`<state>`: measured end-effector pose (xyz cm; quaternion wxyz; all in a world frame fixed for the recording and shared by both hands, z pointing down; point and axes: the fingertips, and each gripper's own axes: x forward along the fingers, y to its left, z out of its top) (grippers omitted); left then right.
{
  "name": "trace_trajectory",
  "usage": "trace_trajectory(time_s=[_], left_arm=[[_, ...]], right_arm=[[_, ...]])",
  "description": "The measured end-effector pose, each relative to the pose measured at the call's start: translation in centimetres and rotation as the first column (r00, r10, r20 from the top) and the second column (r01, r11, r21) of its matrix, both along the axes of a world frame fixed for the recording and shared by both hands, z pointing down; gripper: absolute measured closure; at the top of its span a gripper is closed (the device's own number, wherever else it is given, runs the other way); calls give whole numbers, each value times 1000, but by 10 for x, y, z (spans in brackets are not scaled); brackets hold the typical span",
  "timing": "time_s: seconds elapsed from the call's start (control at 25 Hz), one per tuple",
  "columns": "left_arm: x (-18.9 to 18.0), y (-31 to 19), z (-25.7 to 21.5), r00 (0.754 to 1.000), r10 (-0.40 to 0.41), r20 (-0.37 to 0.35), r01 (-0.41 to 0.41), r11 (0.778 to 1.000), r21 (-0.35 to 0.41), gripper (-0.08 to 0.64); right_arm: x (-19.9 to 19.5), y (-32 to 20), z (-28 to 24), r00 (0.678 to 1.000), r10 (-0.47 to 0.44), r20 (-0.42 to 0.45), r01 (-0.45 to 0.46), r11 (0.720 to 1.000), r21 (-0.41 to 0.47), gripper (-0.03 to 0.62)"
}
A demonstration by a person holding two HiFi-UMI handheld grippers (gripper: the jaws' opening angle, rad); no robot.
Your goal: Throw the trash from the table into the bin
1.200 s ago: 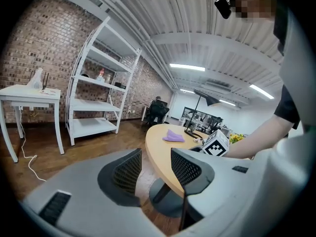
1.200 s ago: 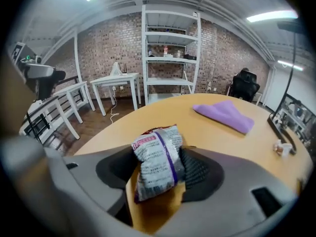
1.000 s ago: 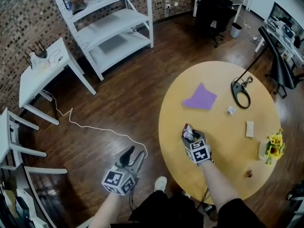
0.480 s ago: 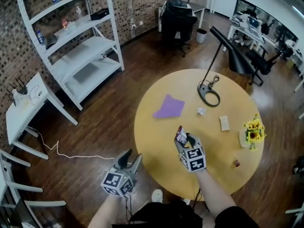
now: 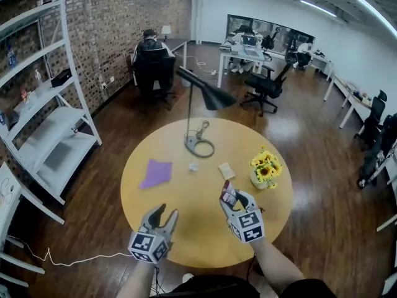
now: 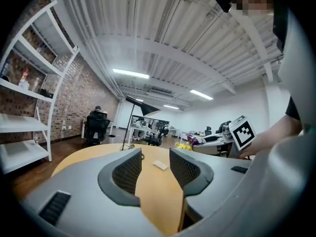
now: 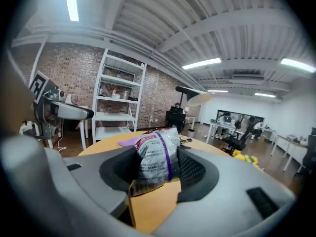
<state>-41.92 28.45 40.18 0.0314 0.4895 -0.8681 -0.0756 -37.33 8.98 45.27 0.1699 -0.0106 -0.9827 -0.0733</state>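
With the left gripper [image 5: 162,212] empty, its wide jaws just closing a little, the right gripper [image 5: 233,200] held a snack wrapper [image 7: 157,154] in half-open jaws; a slack hold could drop it early

The head camera looks from high up, forward and steeply down onto the round yellow wooden counter [image 5: 192,222], with the left tool [image 5: 166,211] and right tool [image 5: 234,197] near the bottom edge. The left tool's camera sits just behind its empty jaws, which have just been closing slightly, and faces level across the counter towards the black desk lamp [image 5: 211,97]. The right tool's camera faces the white metal shelf rack [image 7: 116,98], a silver snack wrapper [image 7: 158,154] close before it. All three share counter and lamp.
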Motion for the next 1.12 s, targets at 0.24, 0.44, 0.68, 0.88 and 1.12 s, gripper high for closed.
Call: trace_trajectory(time_s=[0.24, 0.44, 0.68, 0.88, 1.12], left_arm=[[48, -98, -24, 987, 160, 20, -160, 986, 38, 396], [97, -172, -37, 957, 285, 43, -287, 956, 52, 396], [157, -254, -46, 918, 389, 73, -393, 917, 64, 413], [227, -334, -44, 861, 500, 89, -507, 857, 89, 431], [327, -407, -29, 750, 660, 54, -662, 744, 92, 431]], right_arm=[[83, -76, -21, 989, 145, 39, -145, 989, -1, 373], [153, -140, -29, 959, 276, 70, -276, 961, 2, 373], [250, -215, -38, 902, 418, 110, -420, 907, -9, 373], [339, -281, -34, 822, 555, 125, -557, 830, -22, 373], [458, -312, -20, 712, 695, 100, -696, 717, -29, 373]])
